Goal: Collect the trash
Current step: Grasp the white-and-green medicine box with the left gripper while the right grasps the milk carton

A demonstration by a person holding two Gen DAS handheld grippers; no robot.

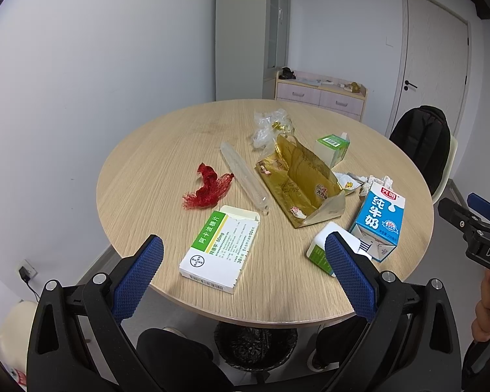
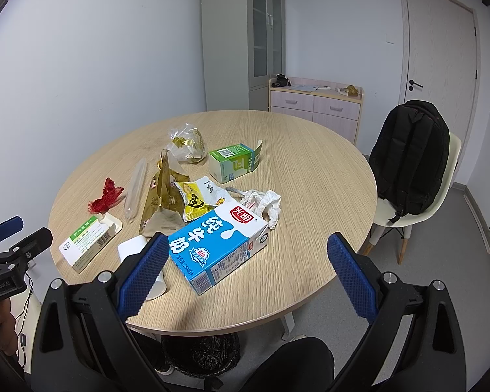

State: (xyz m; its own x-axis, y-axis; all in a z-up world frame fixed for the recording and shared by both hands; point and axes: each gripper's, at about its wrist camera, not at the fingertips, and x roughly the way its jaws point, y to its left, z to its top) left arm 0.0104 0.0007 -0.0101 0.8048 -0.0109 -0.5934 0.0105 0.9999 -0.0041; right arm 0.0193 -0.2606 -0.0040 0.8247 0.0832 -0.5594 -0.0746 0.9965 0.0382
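Trash lies scattered on a round wooden table (image 1: pixel 166 150). A white and green medicine box (image 1: pixel 220 250) sits at the near edge, below and between the fingers of my open left gripper (image 1: pixel 244 245). Behind it are a red mesh net (image 1: pixel 207 187), a clear plastic tube (image 1: pixel 245 176), a gold bag (image 1: pixel 299 181) and a green carton (image 1: pixel 331 147). A blue milk carton (image 2: pixel 219 245) lies on its side in front of my open right gripper (image 2: pixel 248 243), next to crumpled tissue (image 2: pixel 266 205) and a yellow wrapper (image 2: pixel 192 201). Neither gripper holds anything.
A black-lined bin (image 1: pixel 254 346) stands under the table's near edge, between a person's dark-clothed legs. A black backpack (image 2: pixel 411 156) rests on a cream chair (image 2: pixel 454 163) at the right. A pink drawer unit (image 2: pixel 317 104) and a grey cabinet (image 2: pixel 245 39) line the far wall.
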